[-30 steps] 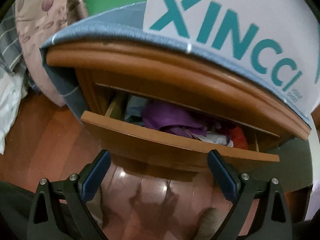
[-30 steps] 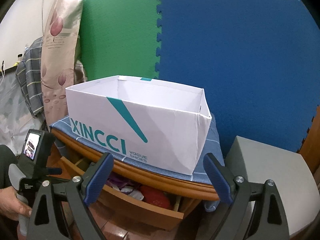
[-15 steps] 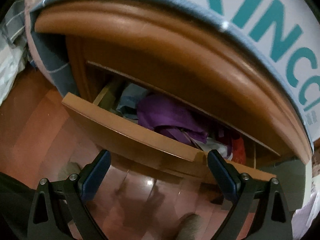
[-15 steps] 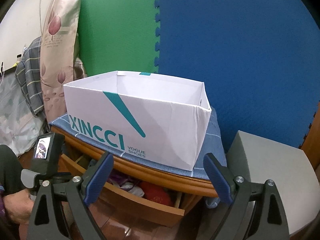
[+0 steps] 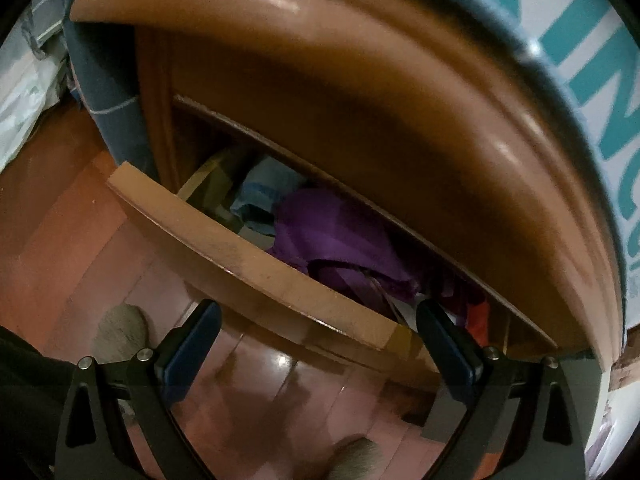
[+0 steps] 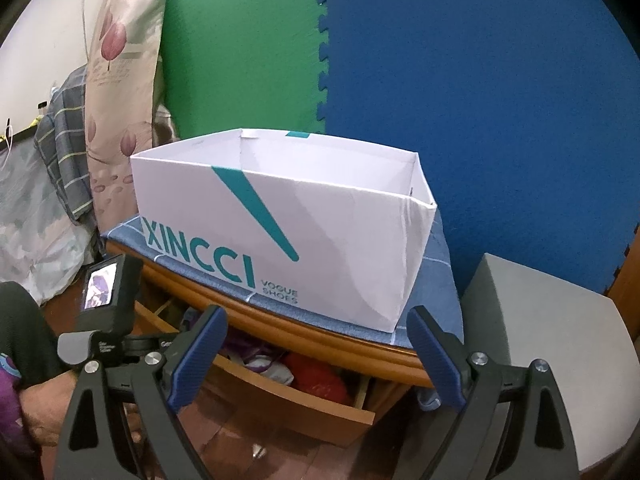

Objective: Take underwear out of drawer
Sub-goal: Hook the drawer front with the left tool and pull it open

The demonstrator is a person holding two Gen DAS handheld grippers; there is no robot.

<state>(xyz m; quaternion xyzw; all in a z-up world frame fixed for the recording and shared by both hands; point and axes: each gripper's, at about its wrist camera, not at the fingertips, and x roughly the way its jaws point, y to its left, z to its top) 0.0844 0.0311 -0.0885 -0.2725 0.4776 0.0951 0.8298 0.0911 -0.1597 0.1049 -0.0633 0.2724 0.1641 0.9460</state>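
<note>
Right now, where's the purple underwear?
In the left wrist view, the purple underwear lies mid-frame inside the open drawer, just behind its front panel, between a light blue garment on its left and a red garment on its right.

Green foam mat (image 6: 240, 48) and blue foam mat (image 6: 480, 80) line the wall beyond the fingertips. Reddish glossy wood floor (image 5: 72, 240) lies below them (lamp glare visible).

1. You had one drawer (image 5: 256, 268) pulled open, mid-frame in the left wrist view.
2. You could count one purple garment (image 5: 336, 236), one pale blue one (image 5: 260, 196) and one red one (image 6: 316, 374) inside it.
3. You had one white shoebox (image 6: 288, 236) at centre frame.
4. You held two grippers: left gripper (image 5: 318, 330), right gripper (image 6: 316, 334).
</note>
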